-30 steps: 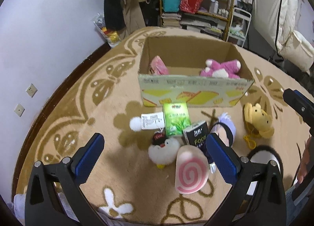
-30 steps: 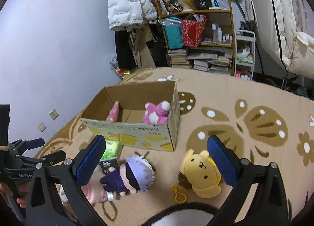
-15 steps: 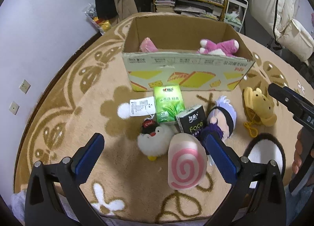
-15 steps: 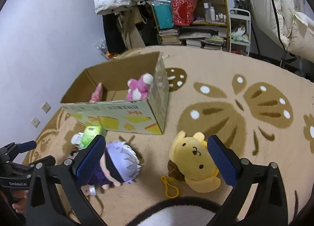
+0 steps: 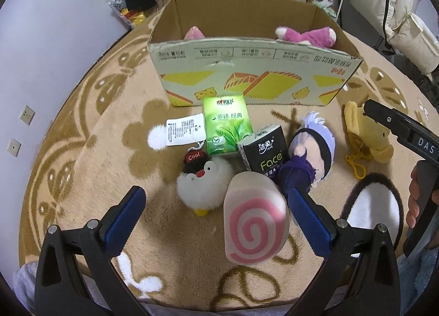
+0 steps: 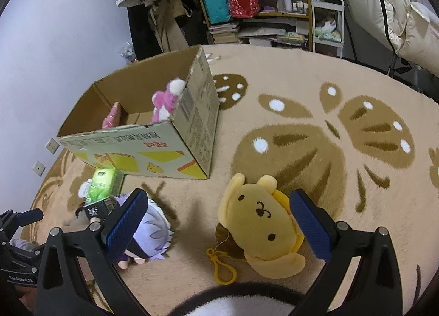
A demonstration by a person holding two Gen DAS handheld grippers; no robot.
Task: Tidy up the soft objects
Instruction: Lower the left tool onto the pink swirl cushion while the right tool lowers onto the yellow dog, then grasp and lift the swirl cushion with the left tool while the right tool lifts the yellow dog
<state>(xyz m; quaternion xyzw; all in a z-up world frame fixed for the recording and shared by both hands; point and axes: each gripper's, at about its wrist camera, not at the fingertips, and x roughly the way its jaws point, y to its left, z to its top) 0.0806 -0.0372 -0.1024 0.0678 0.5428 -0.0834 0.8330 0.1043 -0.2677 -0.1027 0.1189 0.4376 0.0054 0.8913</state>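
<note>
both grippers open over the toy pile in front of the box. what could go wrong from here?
1. The left gripper is open over the swirl cushion, which touches the white penguin plush; closing may pinch both or drag the neighbor.
2. The right gripper straddles the yellow dog plush; its keychain clip trails loose and could snag the carpet.
3. The green tissue pack lies against the cardboard box, so a low carry could knock it.

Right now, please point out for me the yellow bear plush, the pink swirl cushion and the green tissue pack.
yellow bear plush [image 6: 259,213]: right wrist view, on its face by the nose.
pink swirl cushion [image 5: 253,229]: left wrist view, on the middle of the spiral.
green tissue pack [image 5: 227,124]: left wrist view, on its printed top face.
</note>
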